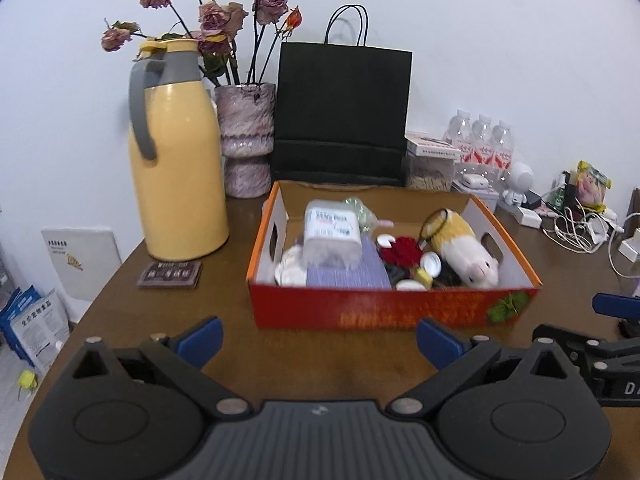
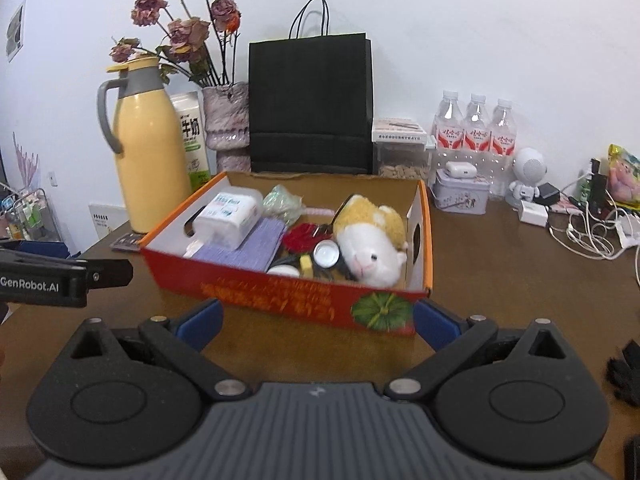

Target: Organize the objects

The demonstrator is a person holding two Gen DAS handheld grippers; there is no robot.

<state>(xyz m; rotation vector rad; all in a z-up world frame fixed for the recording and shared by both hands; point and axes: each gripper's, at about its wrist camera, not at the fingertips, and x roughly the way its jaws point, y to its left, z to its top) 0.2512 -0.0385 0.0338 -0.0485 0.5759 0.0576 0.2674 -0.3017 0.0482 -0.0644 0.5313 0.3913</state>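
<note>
Claws, left and right, both gape wide and empty just short of the red cardboard box crammed with oddments, seemingly poised to pick from it.

A: Wall?
B: Plain white wall, evenly lit, small picture pinned on it far left in the right wrist view.
A: Furniture?
B: Dark brown wooden table pushed against the wall, rounded left edge.
A: Floor?
B: Pale floor left of the table, white board leaning there.
</note>
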